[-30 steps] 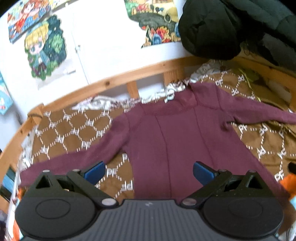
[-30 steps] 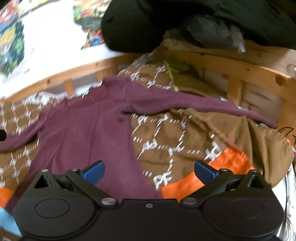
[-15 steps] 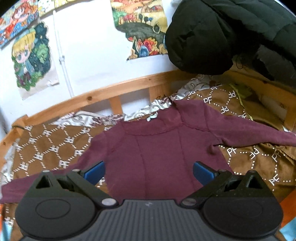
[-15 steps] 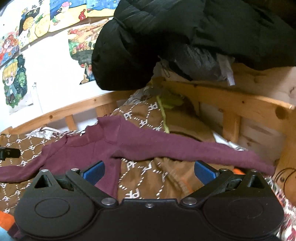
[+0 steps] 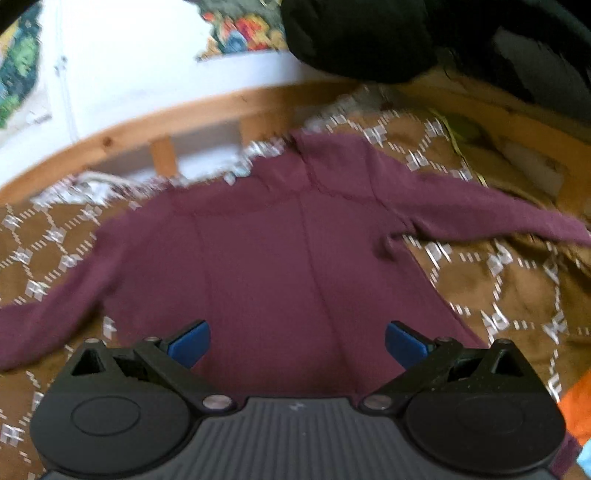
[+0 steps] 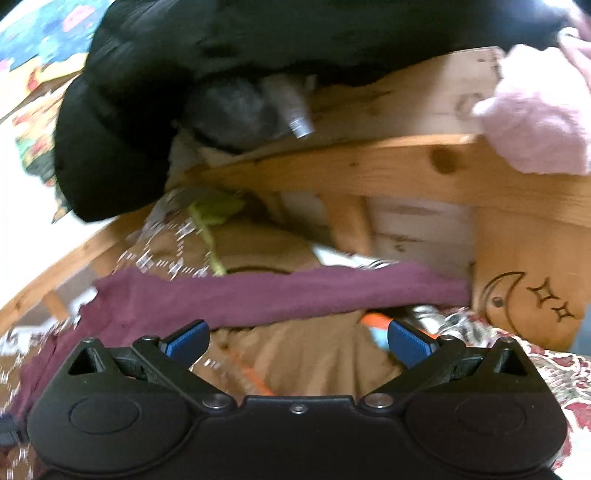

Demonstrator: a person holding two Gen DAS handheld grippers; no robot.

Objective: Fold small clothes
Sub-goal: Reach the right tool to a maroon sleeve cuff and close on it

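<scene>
Left gripper (image 5: 297, 341): your jaws stand wide apart, blue pads (image 5: 190, 341) holding nothing, hovering over the lower body of the maroon sweater (image 5: 280, 258). Right gripper (image 6: 297, 341): likewise spread, nothing between its pads, aimed at the sweater's far sleeve.

Largest first. Wooden bed frame (image 5: 192, 114) curves round the back and the right side of your working area; in the right wrist view a moon and stars drawing (image 6: 524, 295) marks one post. Brown patterned blanket (image 5: 517, 288) covers the bed, rumpled on the right. Black puffy jacket (image 6: 140, 110) is heaped over the frame's upper rail.

Sweater lies spread flat on the blanket, collar toward the rail, both sleeves stretched outward. Its left sleeve (image 5: 44, 321) runs to the left edge of the left wrist view. Its right sleeve (image 6: 295, 291) crosses the right wrist view just beyond your pads, its cuff near the marked post.

Smaller items: pink fluffy cloth (image 6: 535, 122) hangs on the frame at upper right; coloured posters (image 5: 243, 29) on the white wall; an orange patch (image 5: 576, 410) of fabric at the blanket's right edge. Both views are motion-blurred, so fine detail is unreadable.
</scene>
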